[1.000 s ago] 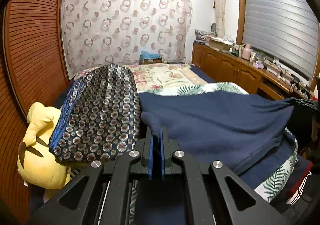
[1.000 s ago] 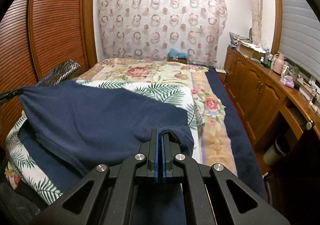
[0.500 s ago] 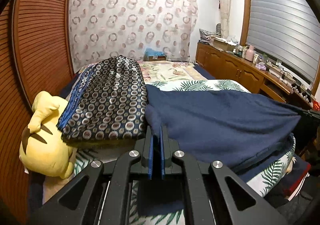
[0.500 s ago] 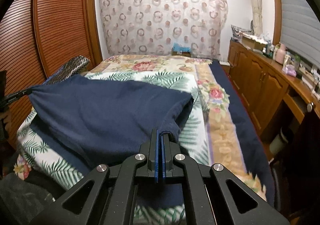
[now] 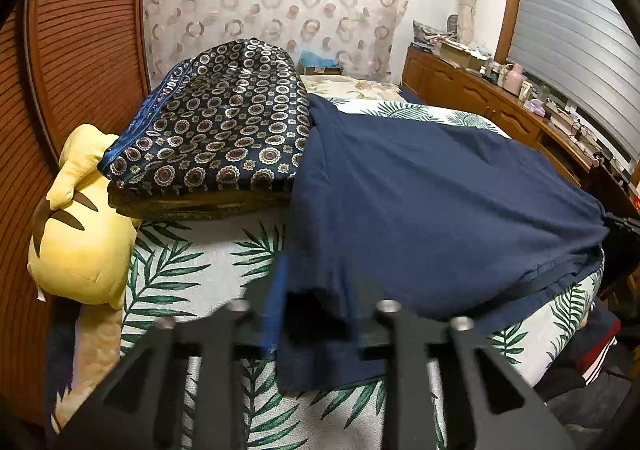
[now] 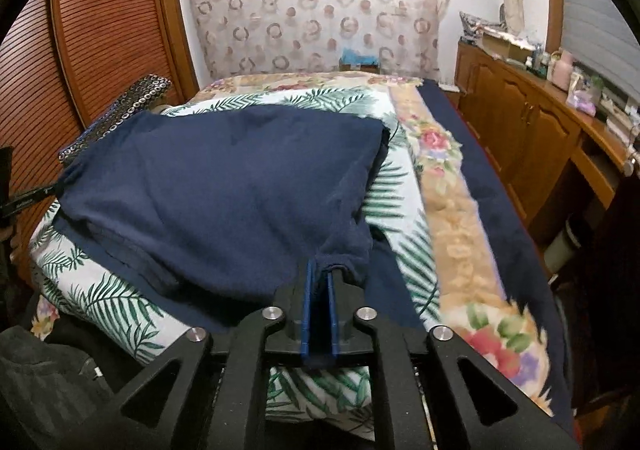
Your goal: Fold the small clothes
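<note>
Navy garment (image 6: 240,186) edge — right claw (image 6: 319,290)

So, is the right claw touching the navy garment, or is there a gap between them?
Touching. The right wrist view shows the right claw with its blue fingers nearly closed on a bunched corner of the navy garment.

I see the left black two-finger gripper (image 5: 316,298) across the lower frame: angular matte plastic arms with triangular cut-outs, four round silver screw heads, and blue finger pads (image 5: 276,302), motion-blurred. The right black two-finger gripper (image 6: 319,314) matches it: four silver screws in a row, two slim blue pads (image 6: 306,310) at lower centre.
</note>
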`<control>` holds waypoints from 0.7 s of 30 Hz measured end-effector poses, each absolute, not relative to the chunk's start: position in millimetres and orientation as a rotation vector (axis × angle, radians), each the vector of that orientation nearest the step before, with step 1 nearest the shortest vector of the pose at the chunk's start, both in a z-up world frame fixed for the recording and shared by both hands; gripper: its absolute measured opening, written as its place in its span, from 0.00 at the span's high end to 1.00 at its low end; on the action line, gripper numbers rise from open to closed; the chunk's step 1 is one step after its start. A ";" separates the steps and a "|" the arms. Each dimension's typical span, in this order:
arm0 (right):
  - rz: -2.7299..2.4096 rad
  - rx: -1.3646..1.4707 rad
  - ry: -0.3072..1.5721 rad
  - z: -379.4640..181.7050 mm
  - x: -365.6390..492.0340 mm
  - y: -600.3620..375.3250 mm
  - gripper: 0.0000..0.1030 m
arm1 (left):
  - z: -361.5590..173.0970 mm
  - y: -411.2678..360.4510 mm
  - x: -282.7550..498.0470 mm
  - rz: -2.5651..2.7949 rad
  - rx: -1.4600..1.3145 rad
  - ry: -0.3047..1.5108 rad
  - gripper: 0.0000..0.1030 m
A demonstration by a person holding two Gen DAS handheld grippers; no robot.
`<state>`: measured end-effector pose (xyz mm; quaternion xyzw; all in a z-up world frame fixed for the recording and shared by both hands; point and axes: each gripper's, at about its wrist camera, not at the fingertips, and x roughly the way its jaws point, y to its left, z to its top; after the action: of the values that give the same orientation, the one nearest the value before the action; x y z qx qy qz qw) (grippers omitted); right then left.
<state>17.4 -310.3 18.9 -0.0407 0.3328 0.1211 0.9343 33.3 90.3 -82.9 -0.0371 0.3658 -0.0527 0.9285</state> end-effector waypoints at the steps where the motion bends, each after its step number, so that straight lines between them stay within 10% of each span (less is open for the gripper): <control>1: 0.243 -0.090 0.676 20.8 16.0 -308.2 0.84 | -82.6 90.7 32.8 -0.110 -0.078 0.746 0.60; 7: 0.219 -0.140 0.637 32.0 16.7 -295.8 0.51 | -86.1 91.5 34.2 -0.119 -0.074 0.762 0.33; 21: 0.302 -0.180 0.568 14.3 26.6 -254.0 0.37 | -105.9 91.7 38.7 -0.077 -0.068 0.821 0.32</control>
<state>26.6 -254.0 14.3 -0.0881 0.2789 0.1484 0.9447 38.7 91.7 -105.9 -0.0330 0.3989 -0.0373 0.9156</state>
